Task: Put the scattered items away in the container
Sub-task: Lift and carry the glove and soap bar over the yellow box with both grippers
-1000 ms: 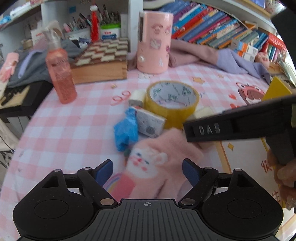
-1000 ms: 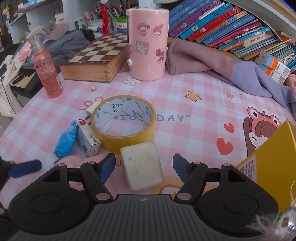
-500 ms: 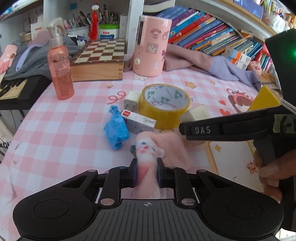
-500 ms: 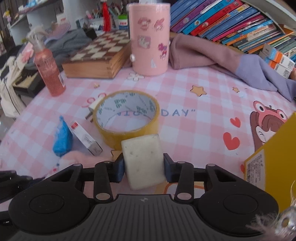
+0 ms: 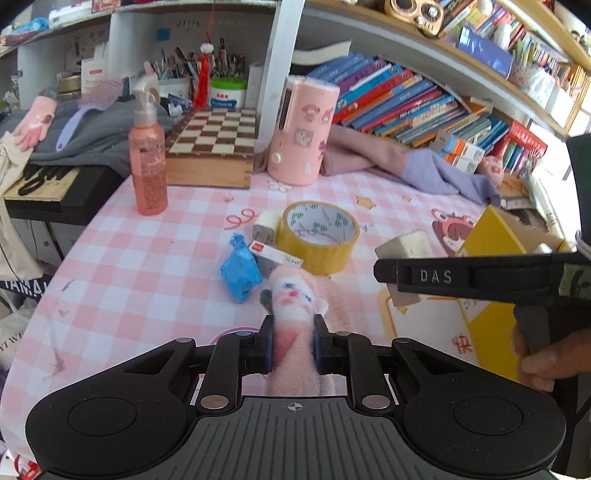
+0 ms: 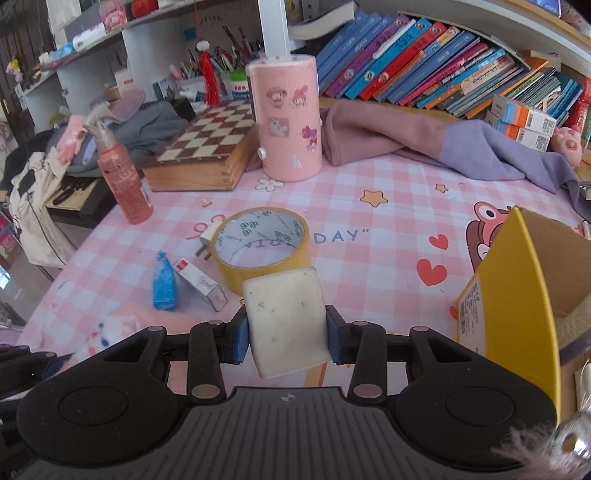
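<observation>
Gripping one item in each gripper beside the tape roll (image 5: 320, 236).
Left gripper (image 5: 293, 345) jaws pinch the pink glove (image 5: 295, 317); right gripper (image 6: 286, 334) jaws pinch the white block (image 6: 286, 319), between tape roll and yellow box (image 6: 517, 295).

A child's room or home study corner is showing here — shelves (image 6: 436, 22) are holding rows of colourful books (image 6: 424, 66), pots of pens (image 5: 207, 62) are standing behind a wooden chessboard box (image 6: 199, 155), and a pink checked cartoon tablecloth (image 6: 369, 236) is covering the table — clothes (image 6: 424, 147) are lying about.
</observation>
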`<action>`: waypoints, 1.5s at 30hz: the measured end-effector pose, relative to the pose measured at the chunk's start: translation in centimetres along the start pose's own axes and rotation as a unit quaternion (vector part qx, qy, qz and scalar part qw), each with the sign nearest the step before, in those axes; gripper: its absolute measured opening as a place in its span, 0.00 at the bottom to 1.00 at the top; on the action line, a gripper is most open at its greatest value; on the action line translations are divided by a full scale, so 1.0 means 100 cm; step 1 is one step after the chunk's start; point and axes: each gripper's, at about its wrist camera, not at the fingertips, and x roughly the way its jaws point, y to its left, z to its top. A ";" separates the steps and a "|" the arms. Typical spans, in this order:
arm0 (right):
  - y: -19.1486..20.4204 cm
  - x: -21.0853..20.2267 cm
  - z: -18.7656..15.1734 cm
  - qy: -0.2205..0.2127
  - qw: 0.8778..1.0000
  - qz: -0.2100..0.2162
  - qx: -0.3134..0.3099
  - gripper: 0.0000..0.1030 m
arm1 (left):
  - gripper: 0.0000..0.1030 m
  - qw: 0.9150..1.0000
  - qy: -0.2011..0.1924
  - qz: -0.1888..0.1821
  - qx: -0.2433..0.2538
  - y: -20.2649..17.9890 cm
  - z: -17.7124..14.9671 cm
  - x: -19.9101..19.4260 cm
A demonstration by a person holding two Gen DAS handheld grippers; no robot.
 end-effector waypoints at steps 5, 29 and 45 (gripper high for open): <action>0.003 -0.025 -0.004 -0.026 1.000 0.003 -0.007 0.37 | 0.17 1.000 -0.016 -0.006 -0.014 0.004 0.000 -0.021; 0.024 -0.115 -0.066 -0.041 0.999 0.016 0.002 0.37 | 0.17 0.998 -0.053 -0.020 -0.034 0.006 -0.028 -0.101; 0.046 -0.163 -0.115 -0.049 0.999 0.017 0.009 0.37 | 0.17 0.997 -0.060 -0.038 -0.028 0.003 -0.062 -0.148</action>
